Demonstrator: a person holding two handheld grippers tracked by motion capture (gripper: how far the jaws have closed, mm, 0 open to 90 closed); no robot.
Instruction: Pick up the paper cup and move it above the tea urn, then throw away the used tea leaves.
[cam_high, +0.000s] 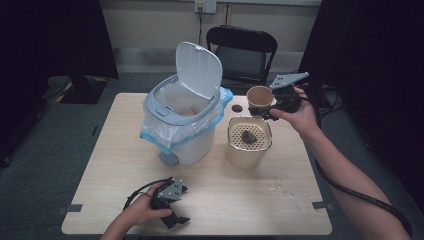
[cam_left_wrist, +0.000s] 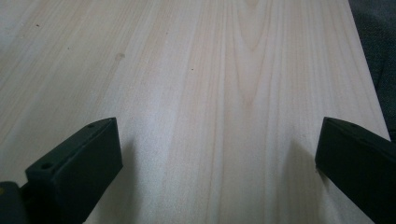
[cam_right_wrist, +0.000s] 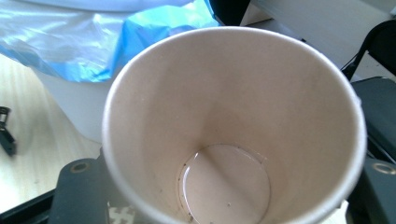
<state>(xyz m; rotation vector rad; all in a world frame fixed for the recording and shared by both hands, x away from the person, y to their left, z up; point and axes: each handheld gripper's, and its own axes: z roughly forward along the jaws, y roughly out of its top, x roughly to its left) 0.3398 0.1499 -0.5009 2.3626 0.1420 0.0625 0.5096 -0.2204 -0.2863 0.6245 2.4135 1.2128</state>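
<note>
A tan paper cup (cam_high: 259, 98) hangs tilted above the table, to the right of the bin, with my right gripper (cam_high: 272, 109) shut on its body. In the right gripper view the paper cup (cam_right_wrist: 233, 116) faces the camera mouth-on, a little pale brown liquid pooled at its bottom; the black fingers (cam_right_wrist: 79, 191) press on its sides. Just below it stands a beige strainer bucket (cam_high: 248, 142) with a dark lump (cam_high: 248, 136) on its perforated top. My left gripper (cam_high: 176, 207) rests on the table near the front edge, open, with bare wood between the jaws (cam_left_wrist: 215, 154).
A white lidded bin (cam_high: 182, 112) with its lid up and a blue-edged bag liner stands mid-table. A small black cap (cam_high: 236, 108) lies beside it. A black folding chair (cam_high: 242, 52) stands behind the table. Crumbs (cam_high: 280, 190) speckle the wood at front right.
</note>
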